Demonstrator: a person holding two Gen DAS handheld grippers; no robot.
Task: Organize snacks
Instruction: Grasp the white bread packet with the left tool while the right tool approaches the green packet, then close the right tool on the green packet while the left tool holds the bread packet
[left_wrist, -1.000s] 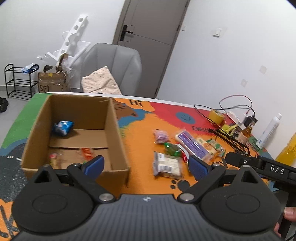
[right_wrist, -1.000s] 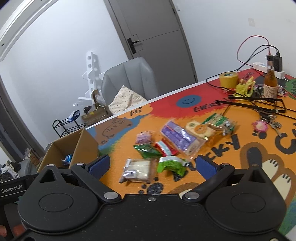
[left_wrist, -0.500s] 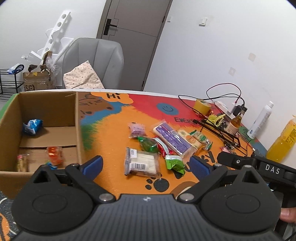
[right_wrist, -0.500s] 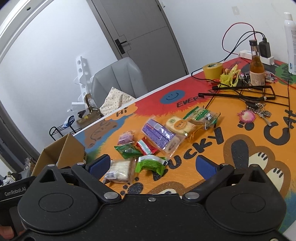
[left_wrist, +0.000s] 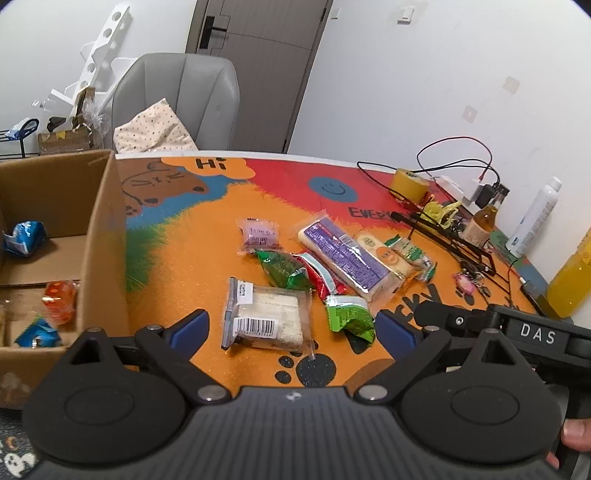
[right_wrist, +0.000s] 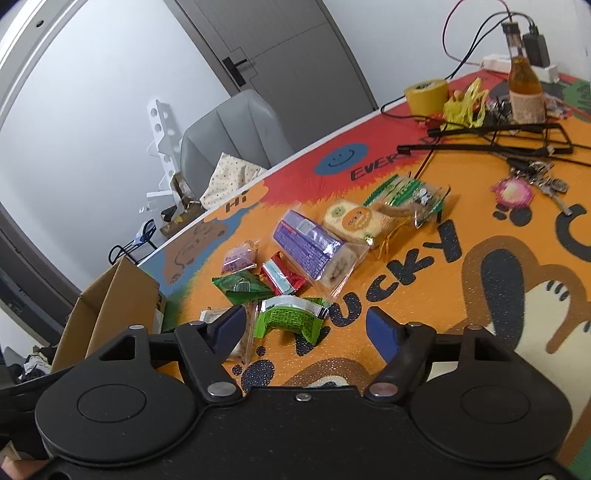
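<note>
While the right tongs (right_wrist: 306, 325) have just been closing around the bright green snack pack (right_wrist: 291, 319) low in the middle, not pressing it yet, the left tongs (left_wrist: 291, 328) gape wide over the clear cake pack (left_wrist: 267, 314). Both packs lie on the orange surface (left_wrist: 192, 258); the cardboard box (left_wrist: 103, 240) stands at left.

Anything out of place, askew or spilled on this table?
Nothing is spilled or damaged. The snacks lie in a loose heap on the mat, some overlapping, while only a few are in the box. Non-snack clutter sits at the far edge: tape roll, cables, bottles and keys.
</note>
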